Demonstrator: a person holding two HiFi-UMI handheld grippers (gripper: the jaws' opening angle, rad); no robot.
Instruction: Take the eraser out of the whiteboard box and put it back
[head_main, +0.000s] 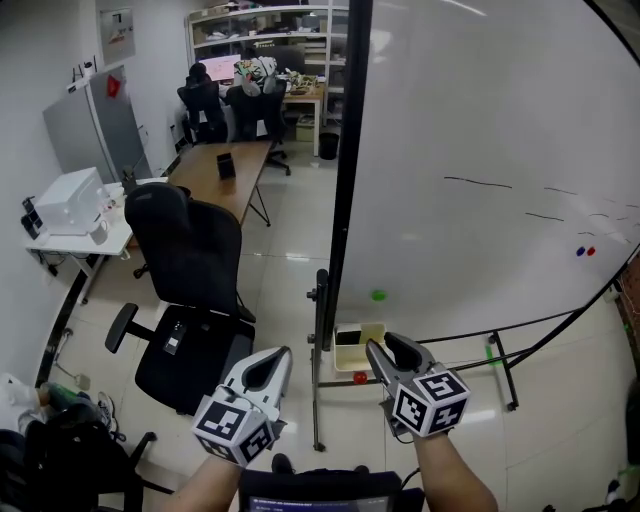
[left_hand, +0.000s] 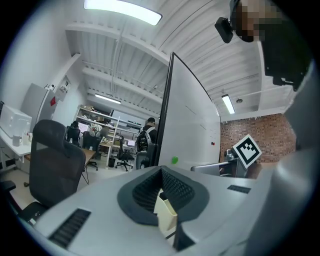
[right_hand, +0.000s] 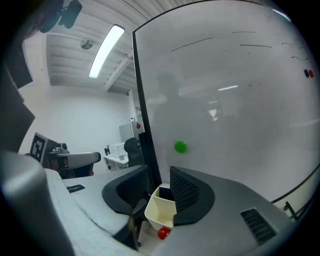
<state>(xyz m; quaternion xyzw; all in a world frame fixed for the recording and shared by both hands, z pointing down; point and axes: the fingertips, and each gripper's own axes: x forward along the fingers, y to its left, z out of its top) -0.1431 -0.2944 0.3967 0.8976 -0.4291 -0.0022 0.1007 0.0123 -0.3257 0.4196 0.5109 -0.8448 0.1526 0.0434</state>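
Observation:
A small cream box (head_main: 368, 333) hangs at the lower left corner of the whiteboard (head_main: 480, 150), and a black eraser (head_main: 347, 338) lies inside it. My right gripper (head_main: 383, 346) hovers just in front of the box, open, with nothing between its pads. The right gripper view looks between those jaws (right_hand: 160, 176) onto the box (right_hand: 160, 212) and the dark eraser (right_hand: 165, 192). To the left of the box, my left gripper (head_main: 286, 352) is shut and holds nothing. The box (left_hand: 166, 212) shows through the loop of the left gripper (left_hand: 161, 170).
A green magnet (head_main: 378, 295) sticks to the board above the box and a red round thing (head_main: 359, 378) sits just below it. The board's black stand (head_main: 318, 380) reaches the tiled floor. A black office chair (head_main: 190, 290) stands to the left, with desks behind it.

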